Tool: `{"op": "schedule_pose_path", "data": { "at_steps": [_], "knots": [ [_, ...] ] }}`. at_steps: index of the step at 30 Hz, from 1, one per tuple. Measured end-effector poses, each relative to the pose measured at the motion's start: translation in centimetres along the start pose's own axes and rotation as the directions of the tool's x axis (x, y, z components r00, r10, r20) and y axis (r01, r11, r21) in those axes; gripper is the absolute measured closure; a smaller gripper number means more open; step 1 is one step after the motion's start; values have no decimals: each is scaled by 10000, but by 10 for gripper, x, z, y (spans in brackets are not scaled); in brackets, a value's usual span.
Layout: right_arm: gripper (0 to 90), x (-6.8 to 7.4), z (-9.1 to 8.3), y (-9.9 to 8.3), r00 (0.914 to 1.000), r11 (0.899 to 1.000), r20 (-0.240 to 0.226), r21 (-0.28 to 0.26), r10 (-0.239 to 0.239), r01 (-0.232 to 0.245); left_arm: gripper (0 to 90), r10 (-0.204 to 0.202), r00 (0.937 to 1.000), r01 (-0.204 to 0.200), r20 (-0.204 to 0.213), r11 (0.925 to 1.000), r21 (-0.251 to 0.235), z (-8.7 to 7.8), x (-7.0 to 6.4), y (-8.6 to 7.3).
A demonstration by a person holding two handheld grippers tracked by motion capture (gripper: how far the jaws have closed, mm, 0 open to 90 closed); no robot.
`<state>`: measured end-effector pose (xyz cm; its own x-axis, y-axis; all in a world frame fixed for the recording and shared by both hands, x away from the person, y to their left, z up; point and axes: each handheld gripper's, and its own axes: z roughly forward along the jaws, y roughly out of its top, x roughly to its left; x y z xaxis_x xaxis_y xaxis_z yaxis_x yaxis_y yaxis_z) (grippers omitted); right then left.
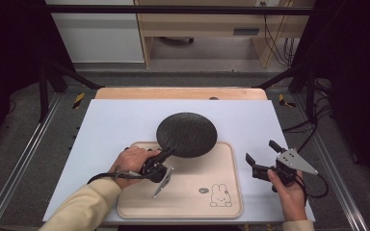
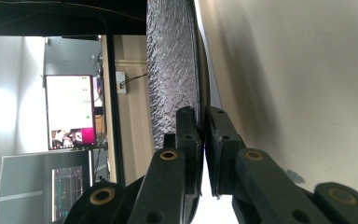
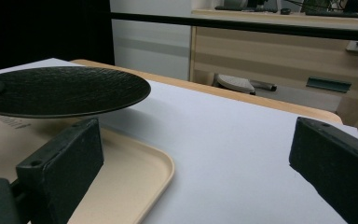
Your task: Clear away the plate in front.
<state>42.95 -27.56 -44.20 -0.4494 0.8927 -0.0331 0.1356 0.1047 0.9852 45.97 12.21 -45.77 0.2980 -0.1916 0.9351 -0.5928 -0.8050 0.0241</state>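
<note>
A round black textured plate (image 1: 187,134) hovers over the far part of a beige tray (image 1: 192,202). My left gripper (image 1: 166,155) is shut on the plate's near rim, and the hand is rolled on its side. In the left gripper view the plate (image 2: 170,70) stands on edge between the two pads (image 2: 189,135) of my left gripper (image 2: 204,140). My right gripper (image 1: 261,153) is open and holds nothing, over the white sheet to the right of the tray. The right gripper view shows the plate (image 3: 60,91) lifted above the tray (image 3: 135,172), with my right gripper (image 3: 196,163) spread wide.
The tray lies on a white sheet (image 1: 125,120) that covers a wooden table (image 1: 180,93). A rabbit drawing (image 1: 220,196) marks the tray's near right corner. Black frame rails and cables run along both sides of the table. A cabinet (image 1: 207,21) stands beyond the far edge.
</note>
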Motion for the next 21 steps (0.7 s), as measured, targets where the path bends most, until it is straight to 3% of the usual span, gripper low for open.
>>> {"op": "schedule_pose_path", "data": {
  "at_steps": [21],
  "knots": [
    [33, 1, 2, -2, 9998, 9996, 12, 184, -199, 199, 834, 444, 9989, -449, -121, 9978, -486, -37, -15, 7]
  ]
}}
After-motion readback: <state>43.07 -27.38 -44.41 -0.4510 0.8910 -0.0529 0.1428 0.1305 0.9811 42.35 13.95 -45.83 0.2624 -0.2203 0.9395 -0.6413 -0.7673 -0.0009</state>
